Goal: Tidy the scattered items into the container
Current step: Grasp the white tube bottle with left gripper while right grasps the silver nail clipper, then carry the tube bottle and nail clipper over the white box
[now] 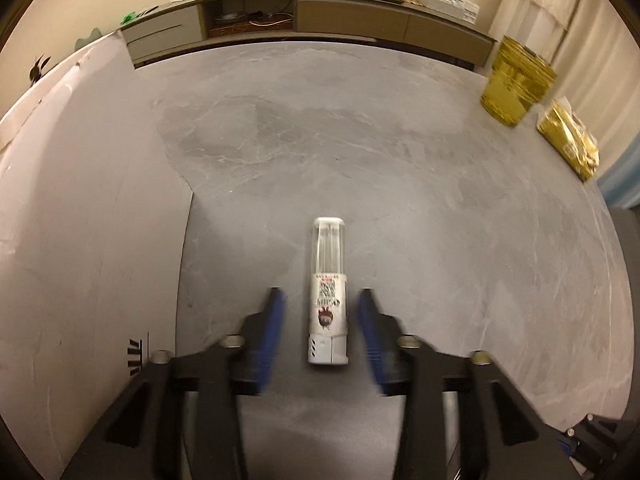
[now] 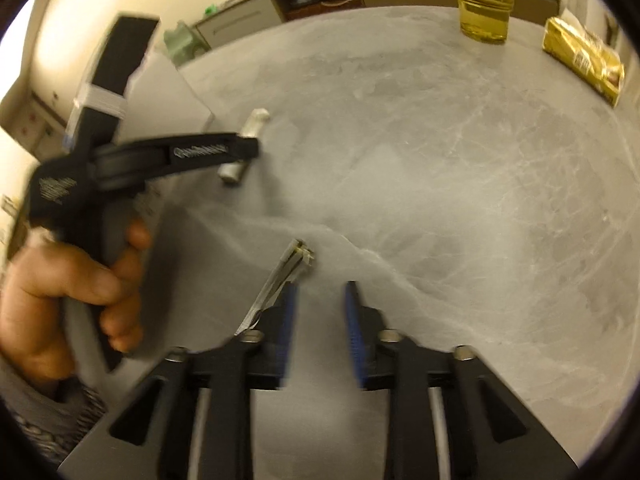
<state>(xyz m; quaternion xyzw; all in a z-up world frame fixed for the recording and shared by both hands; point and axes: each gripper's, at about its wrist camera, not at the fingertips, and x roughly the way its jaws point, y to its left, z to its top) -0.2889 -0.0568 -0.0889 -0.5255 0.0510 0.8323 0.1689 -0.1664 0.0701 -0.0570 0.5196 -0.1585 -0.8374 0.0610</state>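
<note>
Left tool (image 1: 320,300) wide, straddling the white tube (image 1: 328,292) lying on the near worktop (image 1: 400,140); close squarely on its labelled middle; right tool (image 2: 320,292) wide, empty.

The light I get is warm, yellowish and a bit dim. Both pictures bulge like a fish's eye, so straight edges bend and the corners go black. On my left camera the left gripper (image 1: 320,304) looks smeared while the white tube (image 1: 329,292) stays sharp. My right camera is fuzzier all over: the hand (image 2: 68,300) and the right gripper (image 2: 320,296) blur. The oil bottle (image 2: 482,0) glows gold.
</note>
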